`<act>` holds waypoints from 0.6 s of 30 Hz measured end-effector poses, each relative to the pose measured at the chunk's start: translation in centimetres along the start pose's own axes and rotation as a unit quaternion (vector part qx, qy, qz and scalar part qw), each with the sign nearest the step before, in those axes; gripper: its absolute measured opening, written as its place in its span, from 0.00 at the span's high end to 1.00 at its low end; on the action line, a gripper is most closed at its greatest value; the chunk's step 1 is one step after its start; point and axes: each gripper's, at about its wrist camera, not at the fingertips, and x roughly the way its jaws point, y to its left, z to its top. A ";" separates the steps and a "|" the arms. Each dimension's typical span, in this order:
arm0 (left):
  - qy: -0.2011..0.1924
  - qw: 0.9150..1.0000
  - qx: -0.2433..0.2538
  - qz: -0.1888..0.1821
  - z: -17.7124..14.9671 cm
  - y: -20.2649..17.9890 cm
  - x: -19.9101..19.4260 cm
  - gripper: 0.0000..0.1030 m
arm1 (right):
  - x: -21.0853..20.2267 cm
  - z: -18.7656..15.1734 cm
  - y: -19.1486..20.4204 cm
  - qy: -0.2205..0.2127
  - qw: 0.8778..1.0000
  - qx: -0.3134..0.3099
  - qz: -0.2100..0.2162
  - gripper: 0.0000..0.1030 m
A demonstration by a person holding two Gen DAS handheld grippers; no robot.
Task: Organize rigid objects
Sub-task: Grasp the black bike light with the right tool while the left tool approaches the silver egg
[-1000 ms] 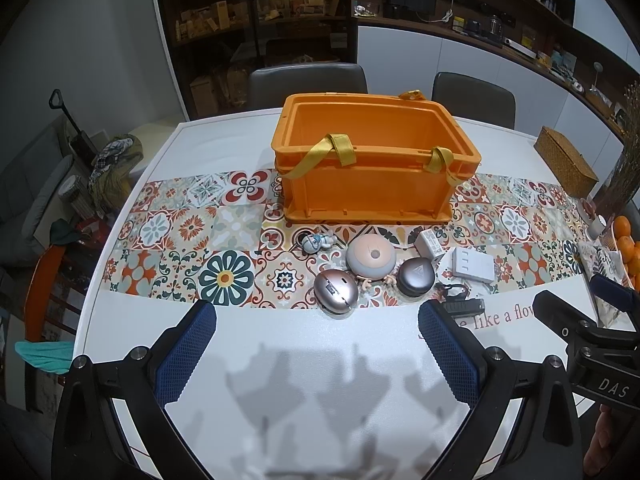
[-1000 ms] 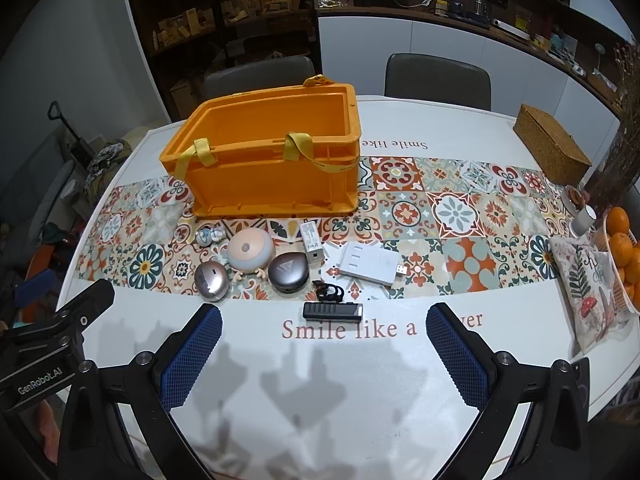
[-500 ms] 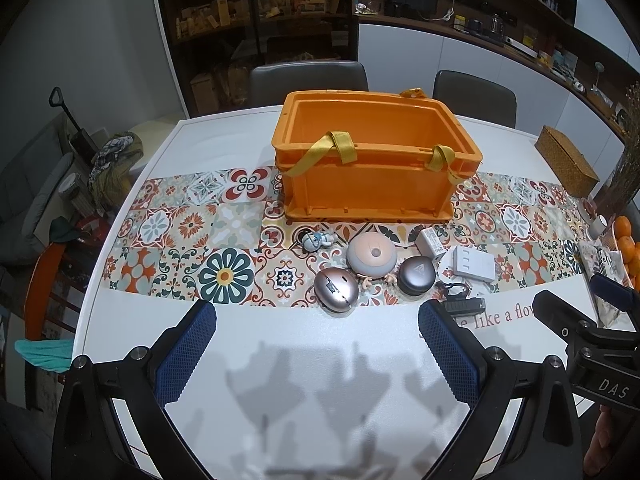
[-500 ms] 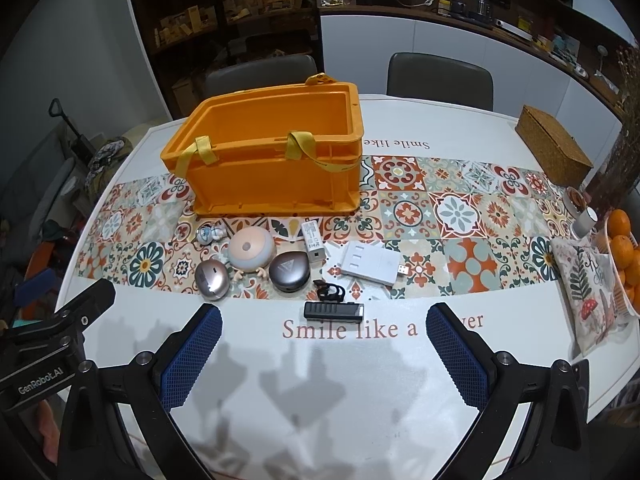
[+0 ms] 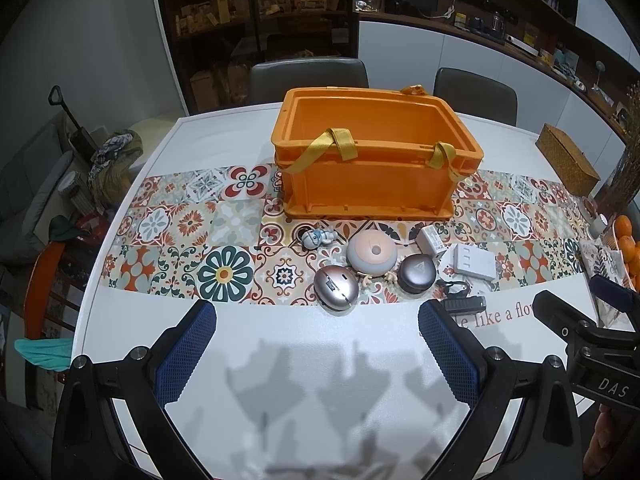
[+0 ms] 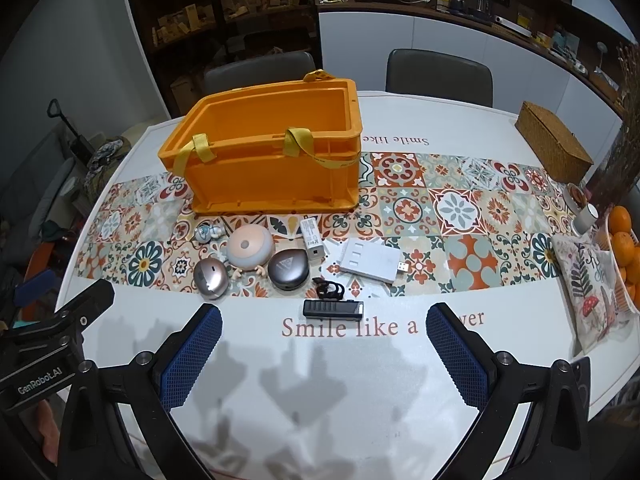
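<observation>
An empty orange crate (image 5: pixel 376 160) (image 6: pixel 272 152) with yellow straps stands mid-table. In front of it lie a small figurine (image 5: pixel 316 238), a pink dome gadget (image 5: pixel 372 251) (image 6: pixel 251 247), a rose-silver oval case (image 5: pixel 335 290) (image 6: pixel 211 278), a dark grey case (image 5: pixel 416 274) (image 6: pixel 288 270), a white charger (image 6: pixel 312 238), a white flat box (image 5: pixel 474 262) (image 6: pixel 370 260), a black earhook (image 6: pixel 329 289) and a black bar (image 6: pixel 333 309). My left gripper (image 5: pixel 316 354) hovers open over bare table before the oval case. My right gripper (image 6: pixel 324 354) hovers open before the black bar. Neither holds anything.
A patterned tile runner (image 6: pixel 456 208) crosses the white table. A wicker box (image 6: pixel 554 146), a cup (image 6: pixel 584 216), oranges (image 6: pixel 624 236) and a printed cushion (image 6: pixel 592 280) sit at the right. Chairs (image 6: pixel 438 72) stand behind the table.
</observation>
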 end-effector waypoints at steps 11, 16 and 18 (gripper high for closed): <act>0.027 1.000 -0.007 0.000 -0.2 -0.2 1.9 0.00 | 1.7 -0.5 -0.6 0.028 1.000 0.010 0.007 0.00; 0.047 0.999 -0.010 0.000 0.0 -0.2 3.5 0.00 | 3.2 -0.1 -1.0 0.058 0.998 0.019 0.016 0.00; 0.058 0.998 -0.012 -0.005 0.1 -0.3 4.2 0.00 | 3.9 0.2 -1.0 0.069 0.997 0.019 0.020 0.00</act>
